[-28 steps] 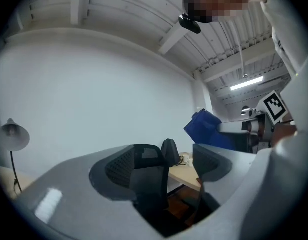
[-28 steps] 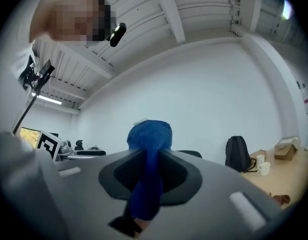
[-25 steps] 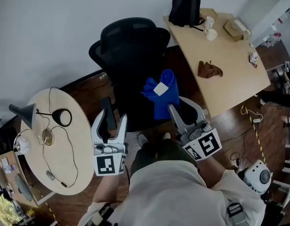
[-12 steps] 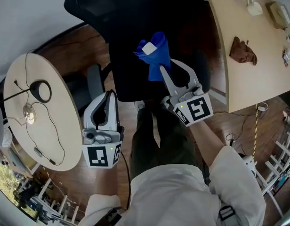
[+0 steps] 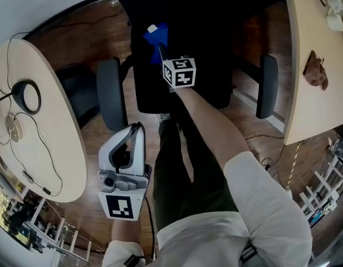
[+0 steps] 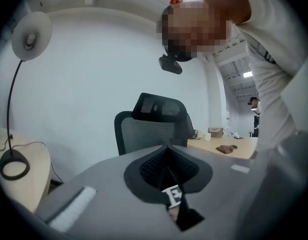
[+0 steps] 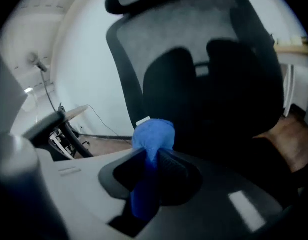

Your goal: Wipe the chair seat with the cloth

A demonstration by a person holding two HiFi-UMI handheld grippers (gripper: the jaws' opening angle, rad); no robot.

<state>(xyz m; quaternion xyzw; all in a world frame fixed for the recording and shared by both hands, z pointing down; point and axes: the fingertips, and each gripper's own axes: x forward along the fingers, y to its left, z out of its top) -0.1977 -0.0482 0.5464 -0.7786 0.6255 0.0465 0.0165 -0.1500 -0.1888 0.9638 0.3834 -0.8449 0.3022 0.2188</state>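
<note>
cloth [image 5: 156,38], blue and bunched, sits clamped between the fingers of the right gripper [image 5: 159,52], out over the far left part of the chair seat [image 5: 210,54]; whether it touches the seat i cannot tell. left gripper [image 5: 136,128] hangs near the person's leg, fingers together on nothing. risk: a hard push could swivel the unsteadied seat away, or drag the small bunch out of the grip. no container shows.
</note>
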